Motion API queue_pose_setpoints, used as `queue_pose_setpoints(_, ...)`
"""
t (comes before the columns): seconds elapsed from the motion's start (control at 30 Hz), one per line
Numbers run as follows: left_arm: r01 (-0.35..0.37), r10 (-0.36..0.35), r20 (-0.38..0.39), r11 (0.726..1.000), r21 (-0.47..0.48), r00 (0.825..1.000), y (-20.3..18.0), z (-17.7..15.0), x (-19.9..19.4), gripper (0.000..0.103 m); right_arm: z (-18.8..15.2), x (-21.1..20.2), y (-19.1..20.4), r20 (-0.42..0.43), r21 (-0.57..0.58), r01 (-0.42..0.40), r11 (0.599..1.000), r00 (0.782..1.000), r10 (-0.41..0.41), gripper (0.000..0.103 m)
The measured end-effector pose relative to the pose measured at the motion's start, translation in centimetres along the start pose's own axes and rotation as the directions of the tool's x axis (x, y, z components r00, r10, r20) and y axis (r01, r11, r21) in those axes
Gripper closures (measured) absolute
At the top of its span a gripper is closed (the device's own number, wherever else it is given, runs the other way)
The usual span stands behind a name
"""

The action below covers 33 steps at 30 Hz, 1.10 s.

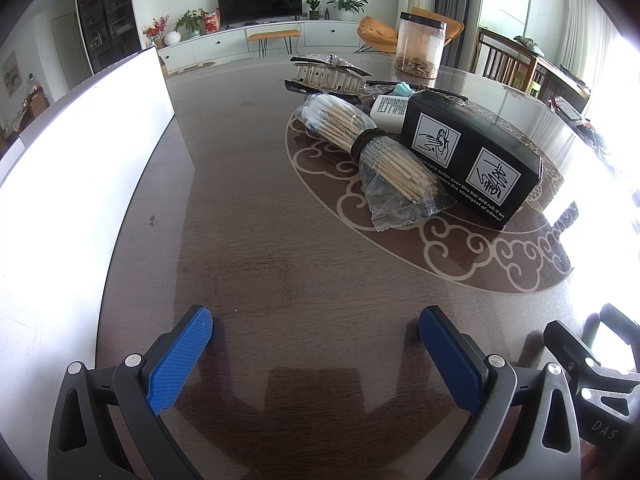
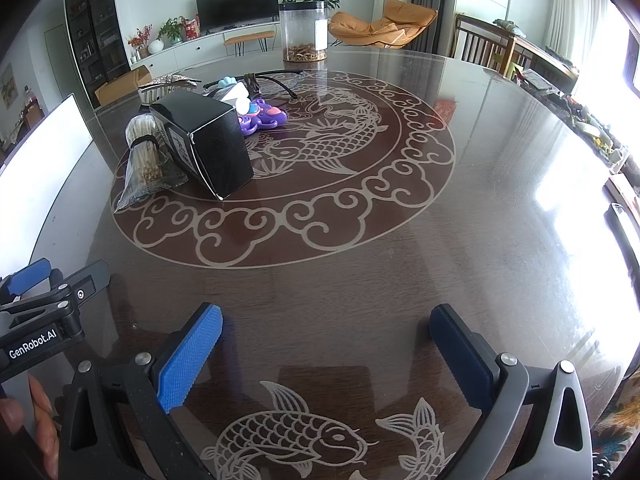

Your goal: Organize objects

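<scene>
Blue ribbed pads line the left gripper (image 1: 316, 344) and the right gripper (image 2: 326, 344); both stand spread wide, holding nothing, low over the dark glossy table (image 2: 460, 248). At about one o'clock from the left gripper lies a bagged bundle of cotton swabs (image 1: 372, 148), touching a black box (image 1: 472, 160). Behind them sit a hair claw (image 1: 324, 76) and a clear jar (image 1: 420, 46). A white board (image 1: 80, 168) stands at ten o'clock.

This is a home living room. A dark flat-screen television (image 1: 259, 0) stands on a long white low cabinet (image 1: 256, 42) with potted green plants (image 1: 347, 1), an orange lounge chair (image 2: 384, 24) sits near grey curtains (image 2: 427, 4), and a round dark wooden table with carp inlay (image 2: 360, 240) fills the foreground.
</scene>
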<state>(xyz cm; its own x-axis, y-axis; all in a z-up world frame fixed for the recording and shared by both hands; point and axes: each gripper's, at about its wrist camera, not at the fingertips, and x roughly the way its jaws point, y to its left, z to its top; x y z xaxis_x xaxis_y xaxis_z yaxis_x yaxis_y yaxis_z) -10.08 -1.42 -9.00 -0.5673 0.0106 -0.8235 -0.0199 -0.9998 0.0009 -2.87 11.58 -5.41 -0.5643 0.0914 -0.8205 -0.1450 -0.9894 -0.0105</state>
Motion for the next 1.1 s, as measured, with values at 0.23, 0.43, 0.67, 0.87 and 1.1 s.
queue_pose_setpoints(0.23, 0.0, 0.0, 0.0, 1.0, 0.0, 1.0, 0.0, 0.0, 0.0, 0.0, 0.0, 0.0, 0.0, 0.0, 0.0, 0.0, 1.0, 1.0, 0.0, 0.0)
queue_pose_setpoints(0.43, 0.0, 0.0, 0.0, 1.0, 0.0, 1.0, -0.1, 0.0, 0.0, 0.0, 0.0, 0.0, 0.0, 0.0, 0.0, 0.0, 1.0, 1.0, 0.0, 0.0)
queue_pose_setpoints(0.67, -0.001, 0.001, -0.001, 1.0, 0.003, 1.0, -0.1, 0.1, 0.1, 0.0, 0.0, 0.0, 0.0, 0.0, 0.0, 0.0, 1.0, 1.0, 0.0, 0.0)
queue_pose_setpoints(0.87, 0.041, -0.04, -0.013, 0.997, 0.068, 0.999, 0.5, 0.0, -0.2, 0.0, 0.0, 0.0, 0.0, 0.0, 0.0, 0.0, 1.0, 1.0, 0.0, 0.0)
queue_pose_setpoints(1.1, 0.034, -0.034, -0.002, 0.998, 0.054, 0.999, 1.0, -0.2, -0.4, 0.0, 0.9, -0.2, 0.1, -0.007, -0.014, -0.105, 0.994, 0.994, 0.105, 0.0)
